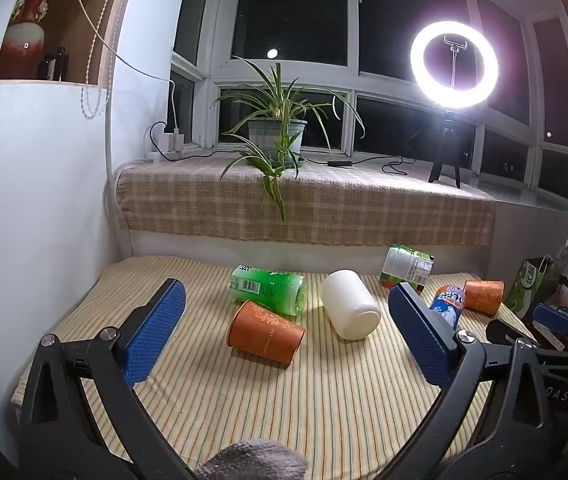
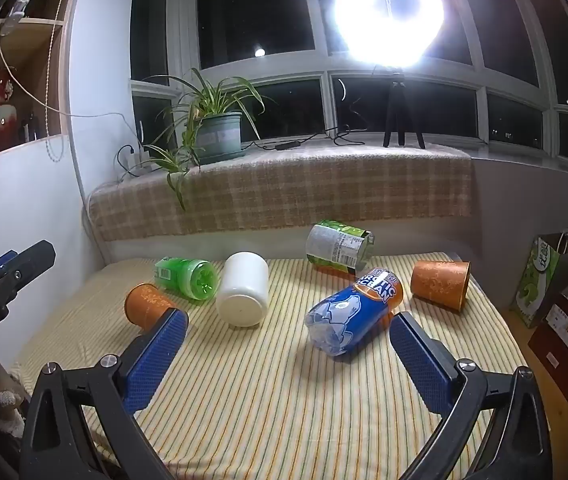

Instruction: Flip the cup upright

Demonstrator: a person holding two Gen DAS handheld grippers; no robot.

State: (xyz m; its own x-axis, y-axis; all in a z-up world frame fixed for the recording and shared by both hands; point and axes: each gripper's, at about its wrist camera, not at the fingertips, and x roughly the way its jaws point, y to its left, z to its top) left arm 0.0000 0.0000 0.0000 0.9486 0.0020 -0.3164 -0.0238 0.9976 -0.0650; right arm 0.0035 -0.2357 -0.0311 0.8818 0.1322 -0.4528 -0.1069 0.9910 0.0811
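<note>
Left gripper (image 1: 286, 334) and right gripper (image 2: 288, 354): fingers spread wide, holding nothing. White cylindrical cup (image 1: 350, 304) lies on its side on the striped table (image 1: 324, 392). Only the right wrist view shows the crinkled blue bottle (image 2: 350, 314) whole.

Cups (image 1: 265, 332) before plant (image 1: 277, 128)

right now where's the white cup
The white cup lies on its side mid-table, between the green bottle and the blue Arctic Ocean bottle.
</note>
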